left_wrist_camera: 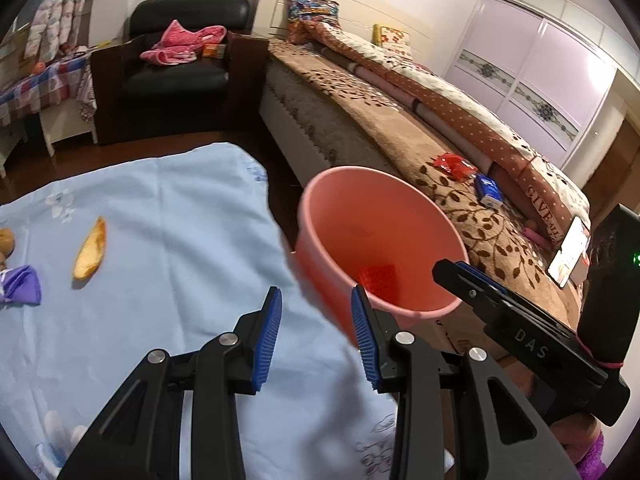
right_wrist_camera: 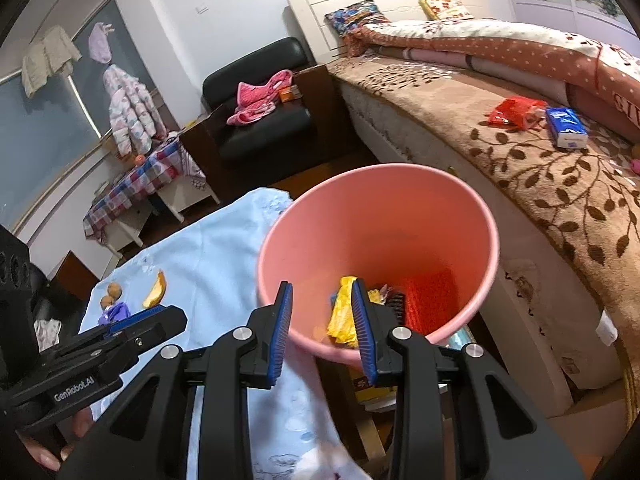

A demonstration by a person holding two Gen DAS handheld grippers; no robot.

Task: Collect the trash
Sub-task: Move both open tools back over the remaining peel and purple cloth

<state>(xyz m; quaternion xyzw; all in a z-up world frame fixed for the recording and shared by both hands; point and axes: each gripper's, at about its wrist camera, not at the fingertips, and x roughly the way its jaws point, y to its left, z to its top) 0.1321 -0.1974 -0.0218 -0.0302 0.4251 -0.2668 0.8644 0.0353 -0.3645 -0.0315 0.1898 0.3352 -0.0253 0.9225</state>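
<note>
A pink bucket (left_wrist_camera: 320, 248) (right_wrist_camera: 476, 216) stands by the right edge of the table with the light-blue cloth (left_wrist_camera: 172, 220) (right_wrist_camera: 224, 248). Inside it lie a yellow wrapper (right_wrist_camera: 340, 312) and a red item (right_wrist_camera: 434, 296) (left_wrist_camera: 378, 278). My right gripper (right_wrist_camera: 323, 330) (left_wrist_camera: 460, 276) hangs open over the bucket's near rim, nothing between its pads. My left gripper (left_wrist_camera: 316, 340) (right_wrist_camera: 168, 318) is open and empty over the cloth, just left of the bucket. On the cloth lie a banana peel (left_wrist_camera: 90, 250) (right_wrist_camera: 156, 292), a purple wrapper (left_wrist_camera: 20, 284) (right_wrist_camera: 116, 312) and walnuts (left_wrist_camera: 6, 240) (right_wrist_camera: 114, 290).
A bed with a brown leaf-pattern blanket (left_wrist_camera: 460, 216) (right_wrist_camera: 560, 184) runs along the right, with a red packet (left_wrist_camera: 454, 164) (right_wrist_camera: 516, 112) and a blue tissue pack (left_wrist_camera: 490, 192) (right_wrist_camera: 566, 128) on it. A black armchair (left_wrist_camera: 180, 76) (right_wrist_camera: 264, 120) stands behind the table. A phone (left_wrist_camera: 568, 252) leans at the right.
</note>
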